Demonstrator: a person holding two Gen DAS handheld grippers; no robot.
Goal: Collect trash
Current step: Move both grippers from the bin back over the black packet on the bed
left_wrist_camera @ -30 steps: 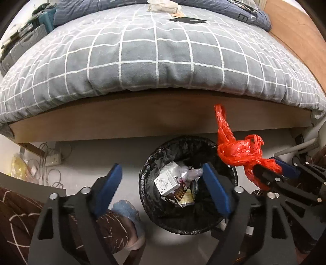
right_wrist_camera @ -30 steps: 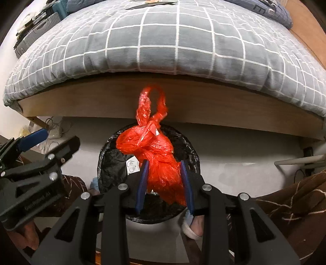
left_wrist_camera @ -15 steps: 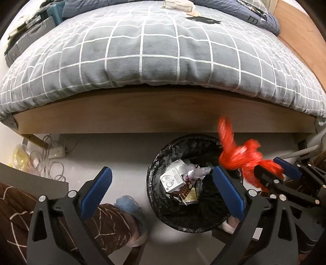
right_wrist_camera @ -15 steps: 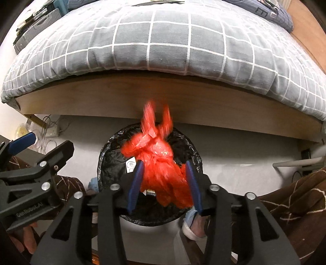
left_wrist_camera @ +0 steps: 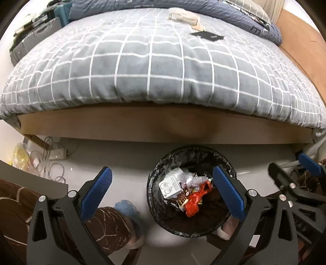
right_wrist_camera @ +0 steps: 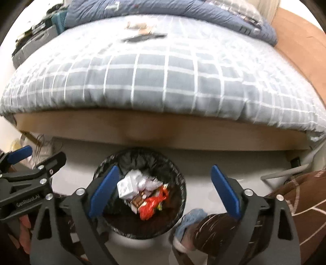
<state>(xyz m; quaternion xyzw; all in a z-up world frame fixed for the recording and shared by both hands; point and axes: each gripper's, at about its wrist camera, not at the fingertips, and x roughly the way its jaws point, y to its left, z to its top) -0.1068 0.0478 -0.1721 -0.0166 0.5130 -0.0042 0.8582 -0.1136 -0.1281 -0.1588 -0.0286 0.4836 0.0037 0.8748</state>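
Observation:
A round bin with a black liner stands on the floor by the bed; it also shows in the right wrist view. A crumpled red plastic bag lies inside it among a white box and wrappers, and shows in the right wrist view. My left gripper is open and empty above the bin's left side. My right gripper is open and empty above the bin's right rim. More litter, a black card and pale crumpled paper, lies on the far side of the bed.
A bed with a grey checked duvet and wooden frame stands right behind the bin. A power strip with cables lies on the floor at left. My legs and slippered feet flank the bin. Suitcases stand at far left.
My right gripper opened and let go of the red bag, which dropped into the bin. Both grippers have drawn back and up a little.

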